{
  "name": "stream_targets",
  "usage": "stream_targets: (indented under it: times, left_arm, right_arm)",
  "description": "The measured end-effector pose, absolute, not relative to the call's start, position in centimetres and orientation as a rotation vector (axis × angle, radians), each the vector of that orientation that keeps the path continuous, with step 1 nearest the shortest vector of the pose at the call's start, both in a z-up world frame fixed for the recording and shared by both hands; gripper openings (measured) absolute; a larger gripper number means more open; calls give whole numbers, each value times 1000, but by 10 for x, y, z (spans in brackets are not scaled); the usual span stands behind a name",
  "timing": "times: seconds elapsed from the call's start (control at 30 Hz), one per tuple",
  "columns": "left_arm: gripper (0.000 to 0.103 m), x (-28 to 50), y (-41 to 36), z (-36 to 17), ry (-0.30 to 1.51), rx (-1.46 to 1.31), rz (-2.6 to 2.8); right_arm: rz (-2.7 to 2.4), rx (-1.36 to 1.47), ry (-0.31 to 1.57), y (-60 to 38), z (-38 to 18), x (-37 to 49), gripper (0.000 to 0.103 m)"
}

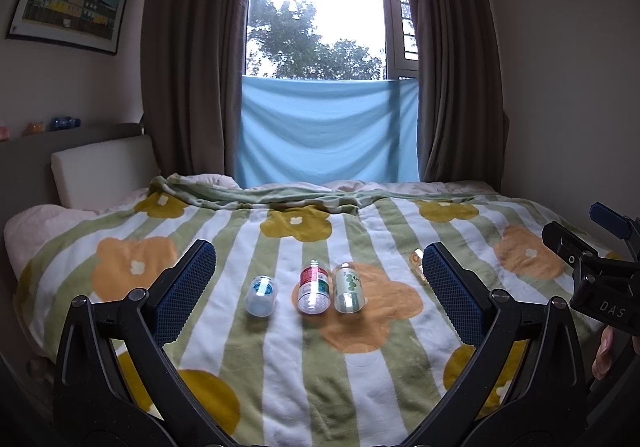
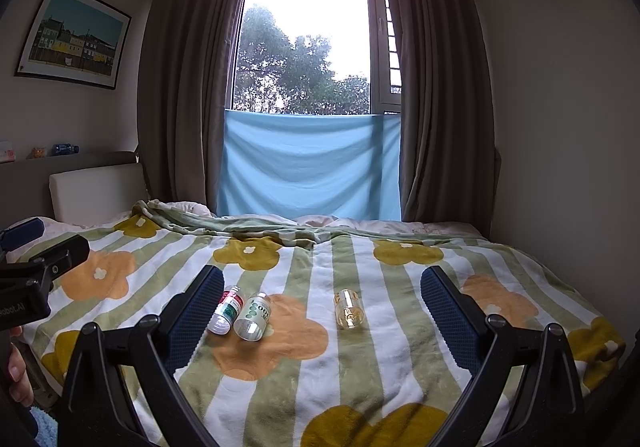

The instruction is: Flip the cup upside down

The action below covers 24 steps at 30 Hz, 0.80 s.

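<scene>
On the striped, flower-patterned fleece blanket (image 1: 280,379) four small cups lie on their sides, long axes running roughly toward the window: a frosted white cup with blue print (image 1: 261,295), a clear red-labelled cup (image 1: 314,292) touching a clear green-dotted cup (image 1: 348,288), and, apart, an amber-tinted clear glass cup (image 2: 349,308) (near ends seem open). Left gripper (image 1: 320,295) and right gripper (image 2: 322,311) hover, fingers spread wide, empty. Soft bedding could let an upended cup topple or roll.

White letters "DAS" stood on black body of right tool (image 1: 600,267), right edge of left wrist frame. Partial white lettering "obot.AI" stood on black body of left tool (image 2: 32,279), left edge of right wrist frame; first letters cut off. Cup with green dots (image 2: 253,315) showed digits like "000", uncertain. Other cup prints too small to read.
</scene>
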<state>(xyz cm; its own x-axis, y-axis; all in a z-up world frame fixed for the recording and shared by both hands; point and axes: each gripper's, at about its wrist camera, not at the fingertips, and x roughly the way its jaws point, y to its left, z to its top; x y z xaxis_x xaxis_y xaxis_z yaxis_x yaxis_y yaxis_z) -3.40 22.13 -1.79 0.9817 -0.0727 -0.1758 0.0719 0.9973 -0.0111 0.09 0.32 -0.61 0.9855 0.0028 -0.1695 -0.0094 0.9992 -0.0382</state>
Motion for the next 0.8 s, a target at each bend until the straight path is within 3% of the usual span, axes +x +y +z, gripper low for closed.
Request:
stream_targets:
  times: [0.33,0.8]
  left_arm:
    - [103,7,218,-23,274,7,-80]
    - [103,134,206,-81,559,40,-149]
  right_arm:
    - [21,-42,228,-5,-14,27,99]
    - [61,-31,588,-59,-52,210,99]
